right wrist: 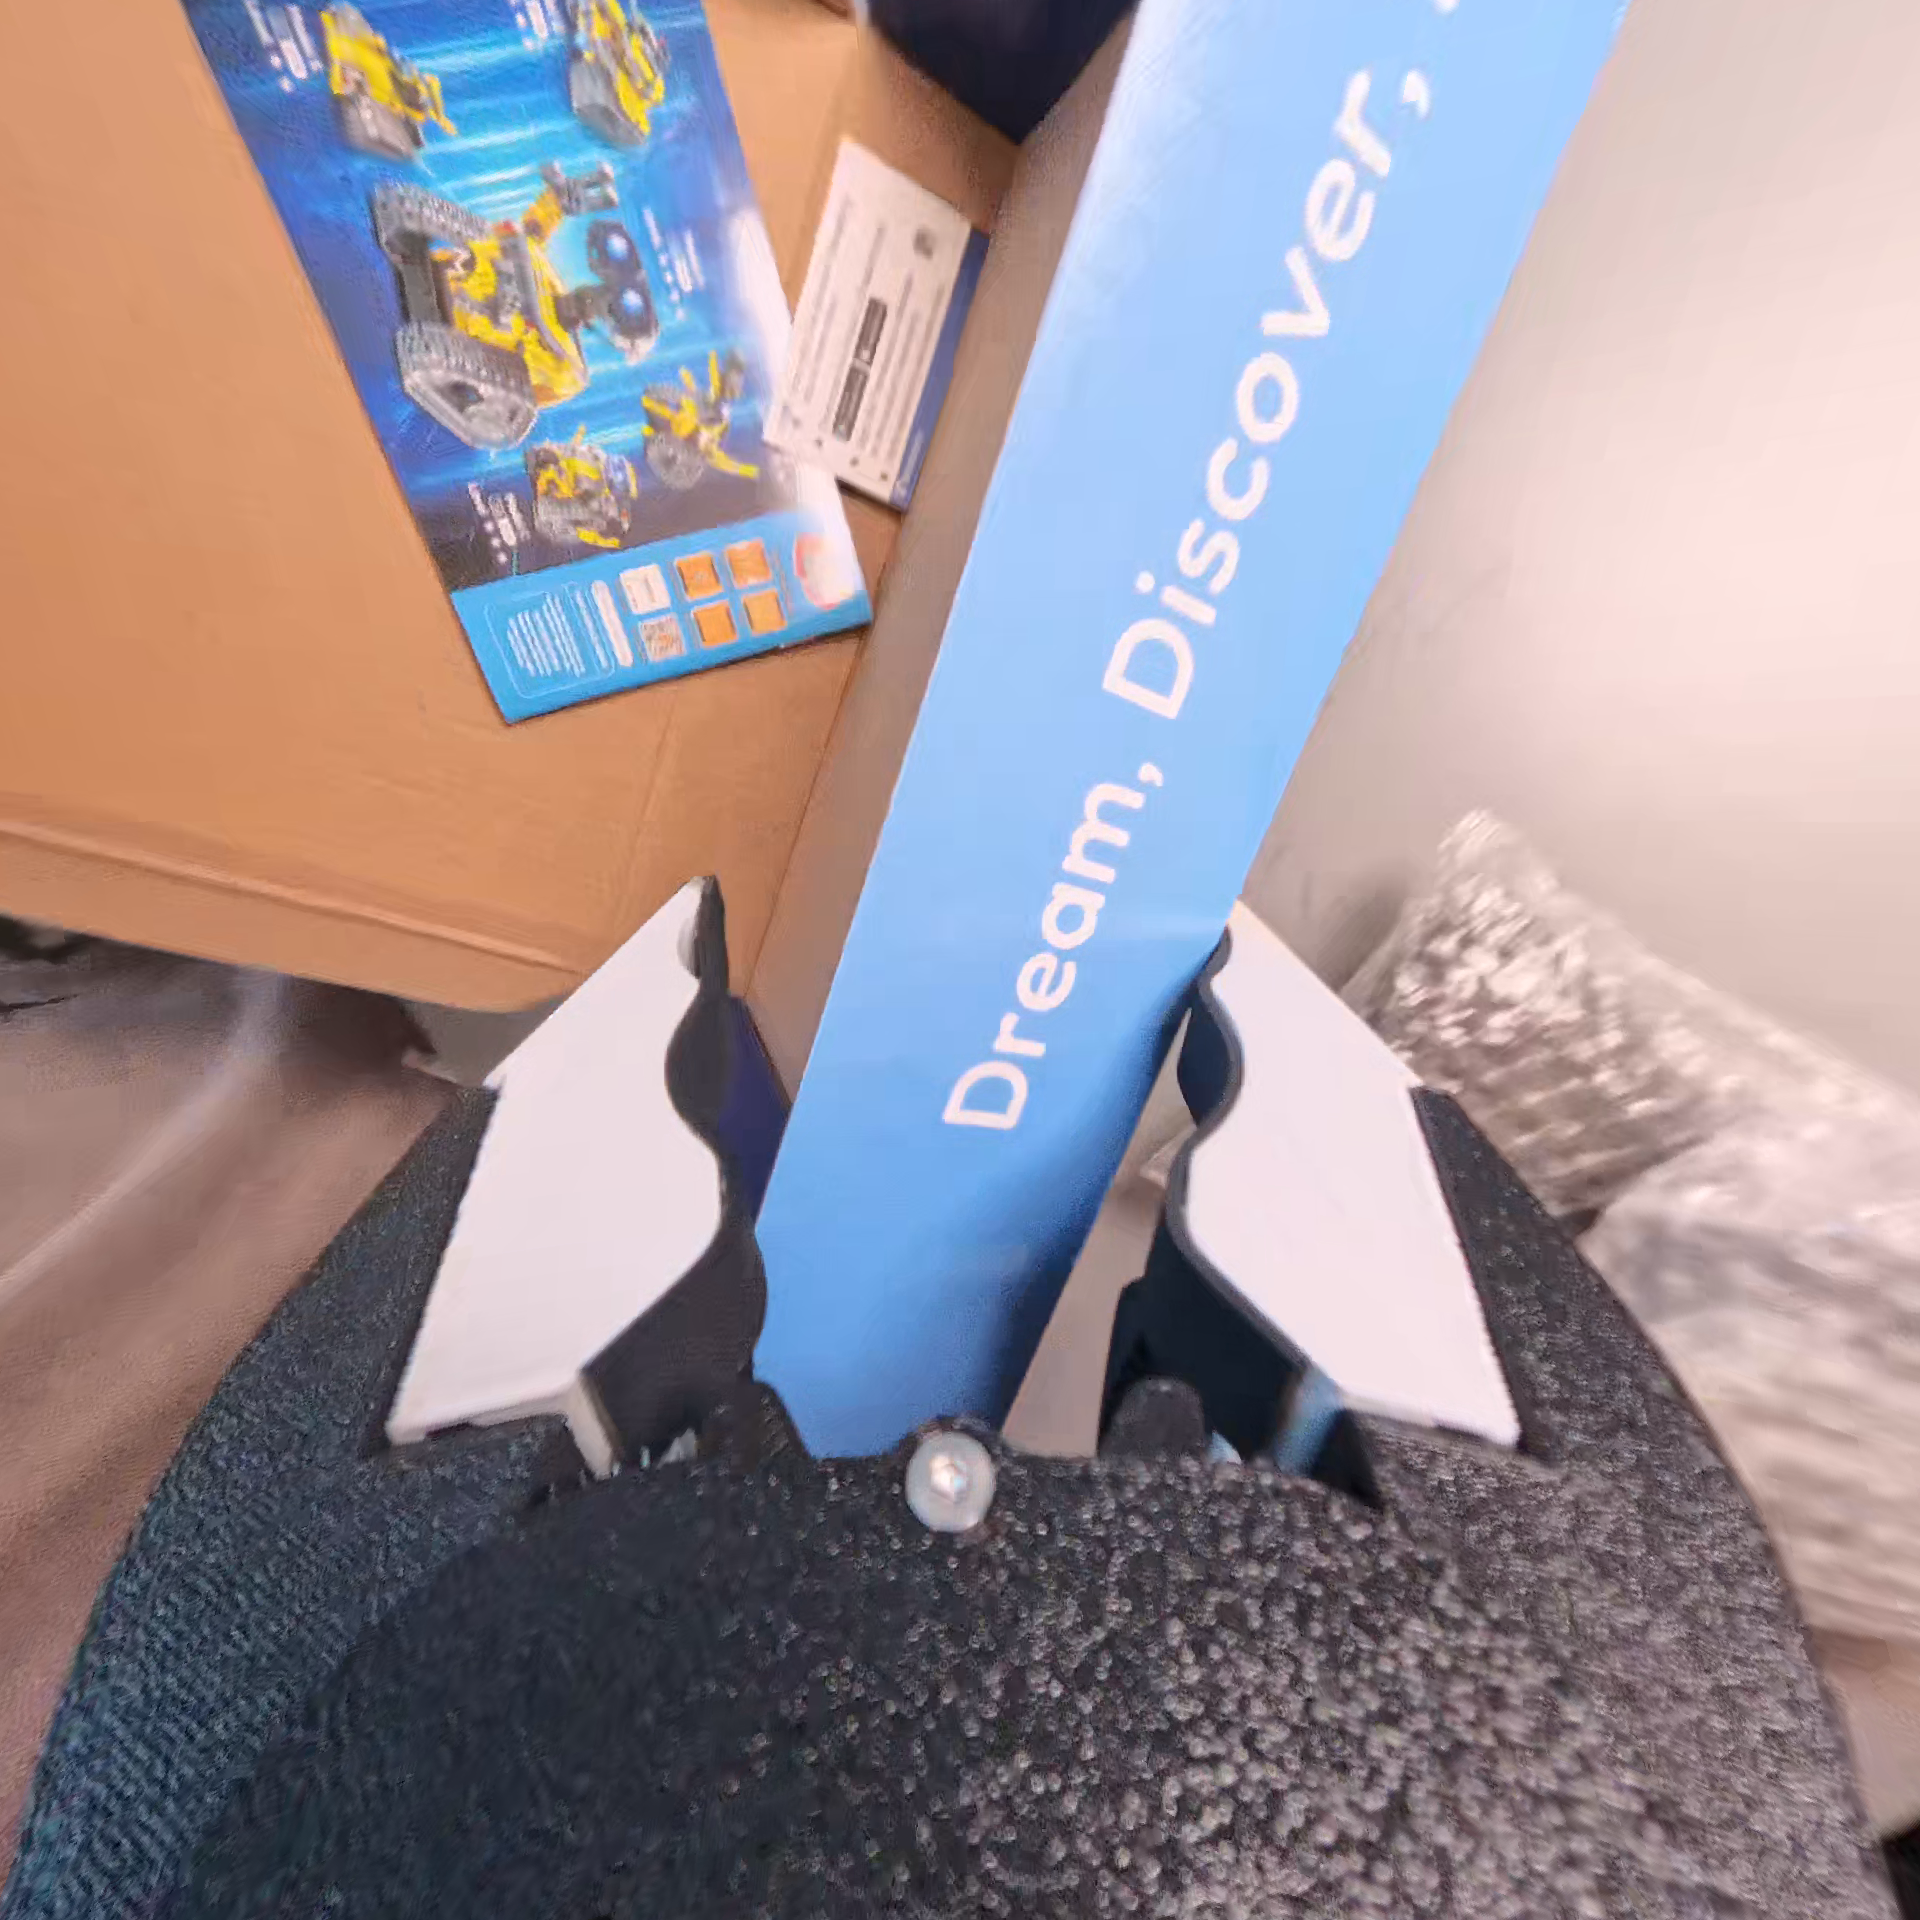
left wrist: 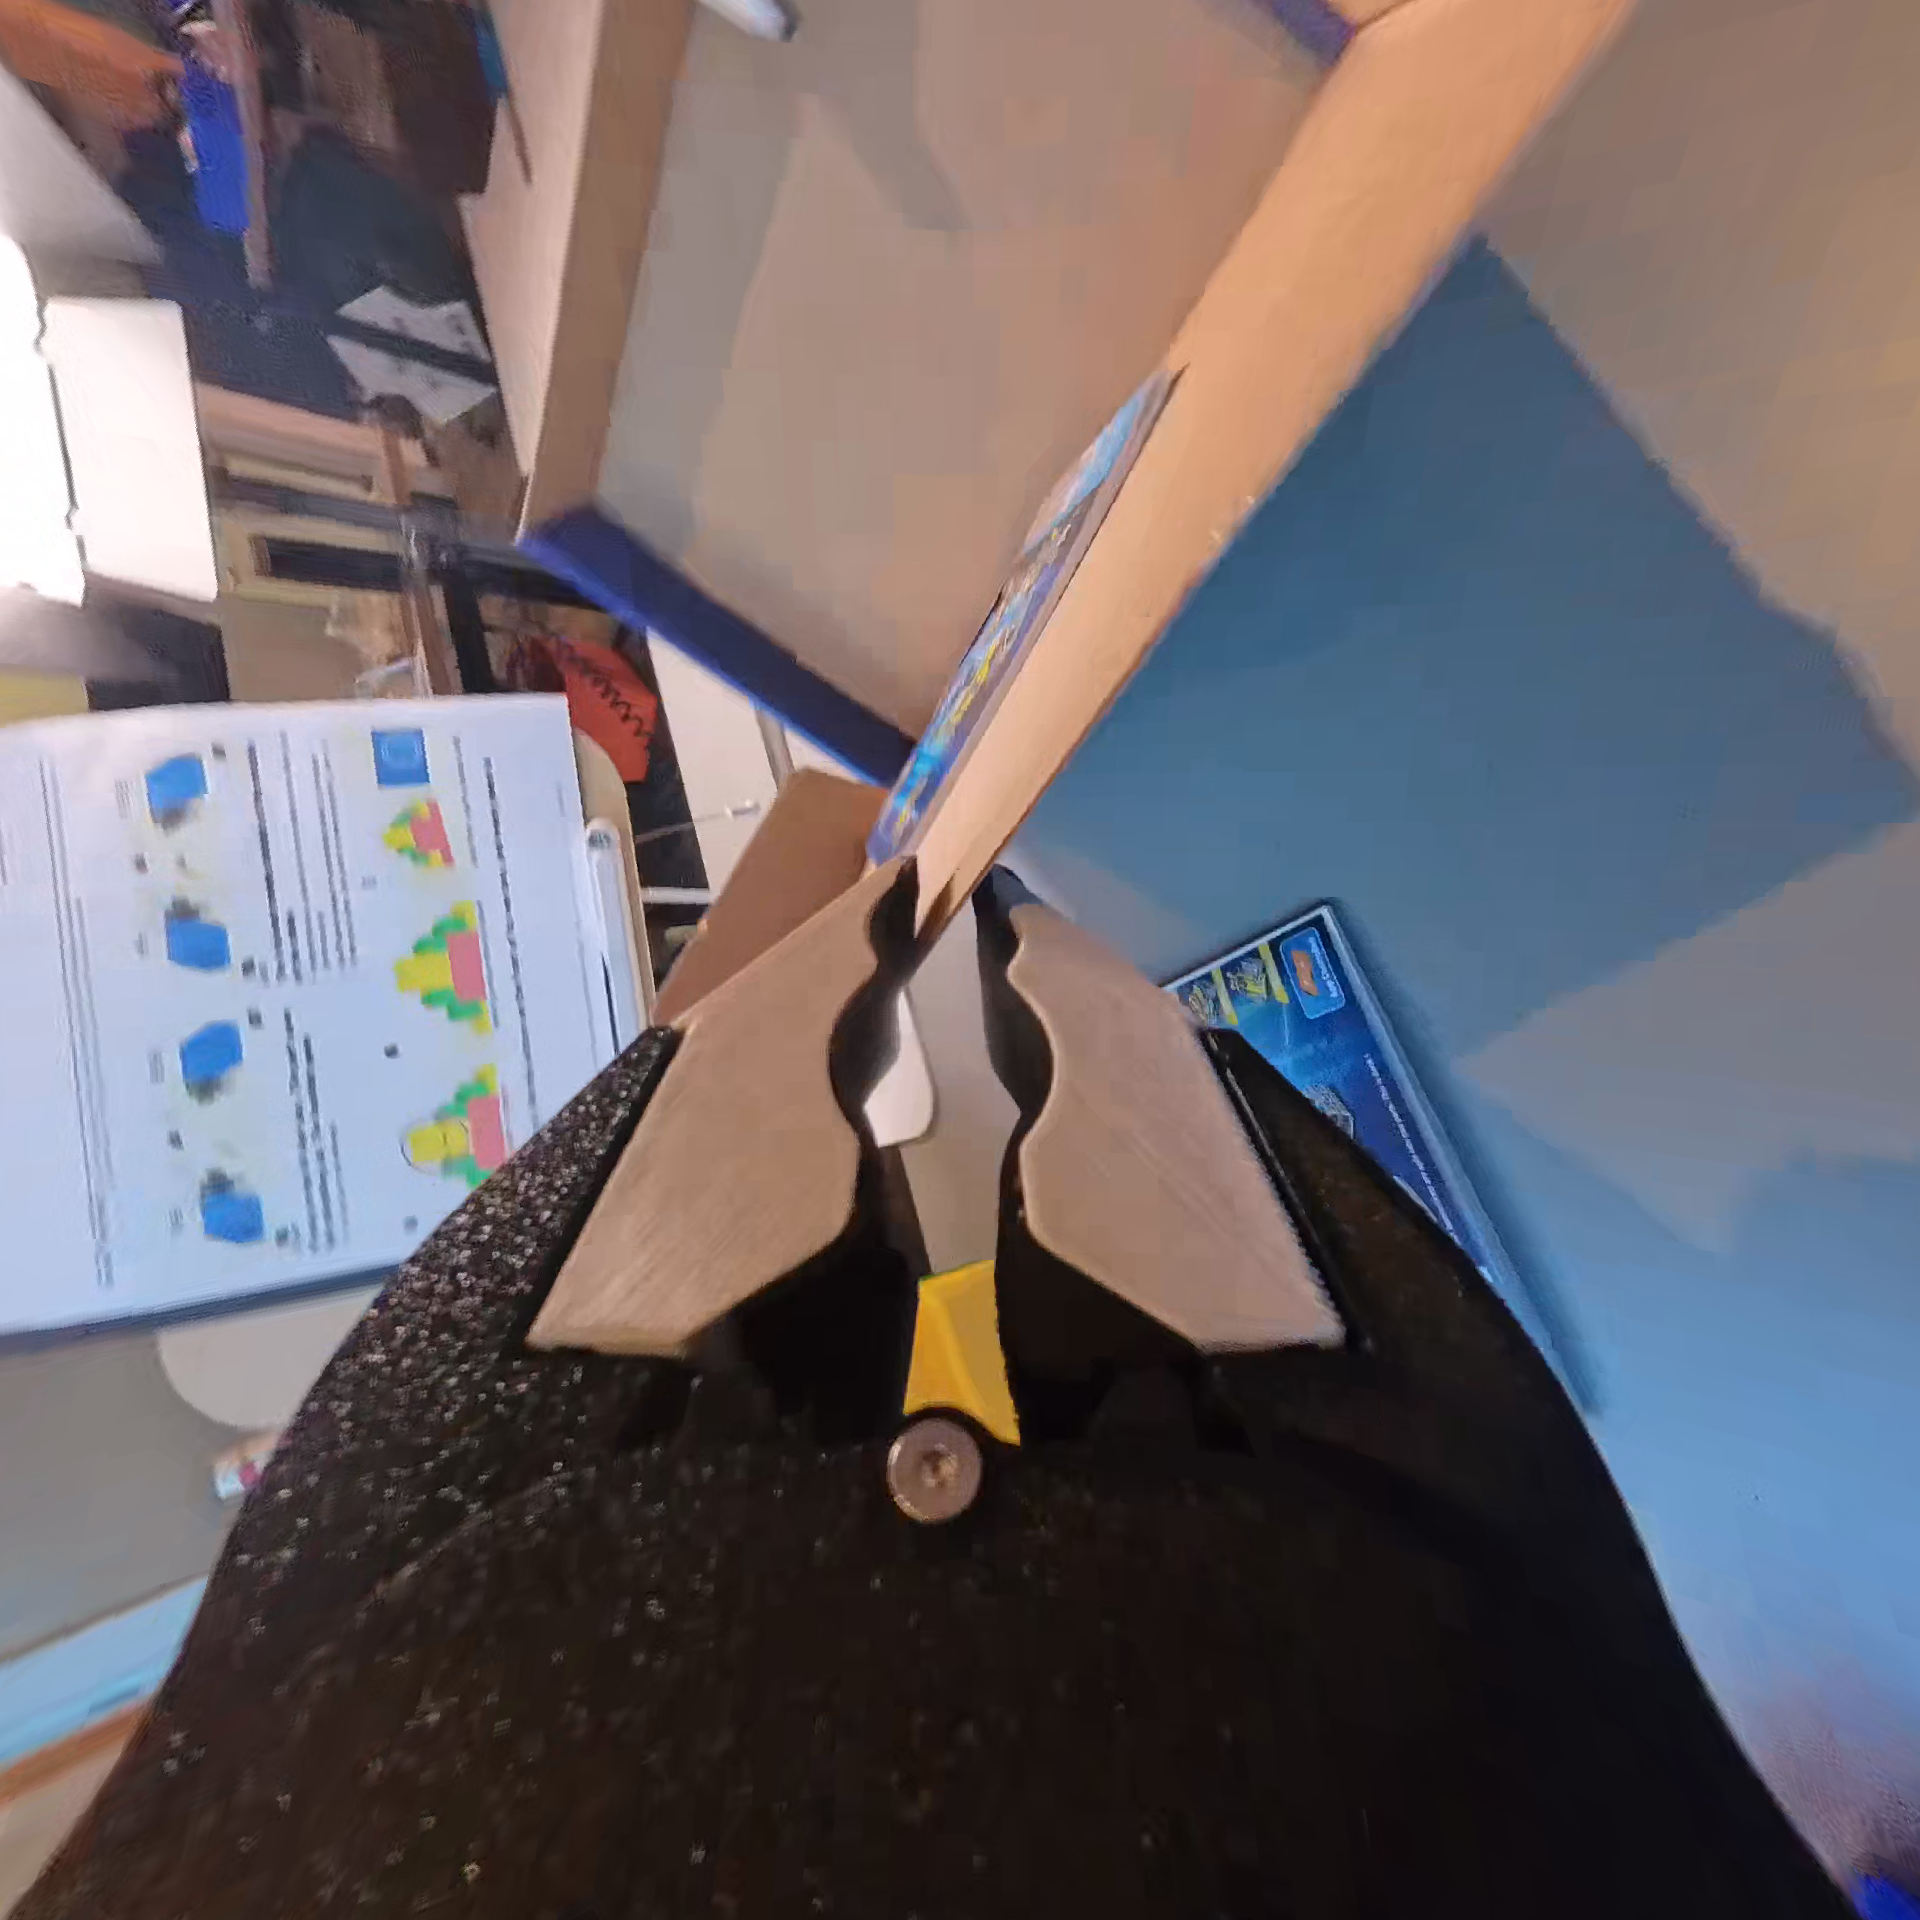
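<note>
My left gripper is shut on the corner of a brown cardboard box flap, which runs up and to the right from the fingertips. The flap's other face is blue. My right gripper has a long blue panel of the box, with white writing, between its jaws. The right finger touches the panel's edge and a dark blue layer fills the gap at the left finger. Inside the brown box lie a blue booklet with pictures of yellow robots and a small white leaflet.
A white instruction sheet with coloured brick pictures lies to the left of the left gripper. The same kind of blue booklet shows at its right. Bubble wrap lies on the pale surface right of the right gripper. Cluttered room background sits far off.
</note>
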The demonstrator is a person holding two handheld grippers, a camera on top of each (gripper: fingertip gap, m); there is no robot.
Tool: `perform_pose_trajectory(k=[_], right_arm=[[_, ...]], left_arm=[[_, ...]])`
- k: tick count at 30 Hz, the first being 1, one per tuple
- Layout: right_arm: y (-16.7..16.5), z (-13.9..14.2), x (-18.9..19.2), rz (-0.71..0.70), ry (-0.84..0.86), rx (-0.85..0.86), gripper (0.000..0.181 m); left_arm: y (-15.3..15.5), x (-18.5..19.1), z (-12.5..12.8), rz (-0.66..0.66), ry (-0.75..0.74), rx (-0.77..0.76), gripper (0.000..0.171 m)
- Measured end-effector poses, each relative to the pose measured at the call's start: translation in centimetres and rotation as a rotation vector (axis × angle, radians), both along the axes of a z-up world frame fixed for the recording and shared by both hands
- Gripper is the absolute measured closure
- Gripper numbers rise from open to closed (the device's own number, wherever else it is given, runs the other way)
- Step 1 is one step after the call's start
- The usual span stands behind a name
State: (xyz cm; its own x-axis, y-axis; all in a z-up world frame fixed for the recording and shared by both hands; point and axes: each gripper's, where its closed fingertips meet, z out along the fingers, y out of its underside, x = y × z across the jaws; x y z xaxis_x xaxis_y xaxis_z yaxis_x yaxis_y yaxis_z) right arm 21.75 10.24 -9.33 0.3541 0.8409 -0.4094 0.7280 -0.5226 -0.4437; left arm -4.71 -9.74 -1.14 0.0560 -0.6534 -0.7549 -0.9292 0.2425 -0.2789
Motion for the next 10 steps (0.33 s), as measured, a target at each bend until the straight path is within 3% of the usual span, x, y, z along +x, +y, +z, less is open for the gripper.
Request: perform_pose_trajectory(k=[6, 10], right_arm=[[-8.8, -3.9, 2.6, -0.062, 0.120, -0.215, 0.071], [-15.4, -4.9, 2.0, 0.003, 0.207, -0.370, 0.084]], left_arm=[[2.9, -5.8, 0.1, 0.153, -0.163, 0.161, 0.154], [6.6, -8.6, 1.1, 0.240, -0.239, 0.231, 0.144]])
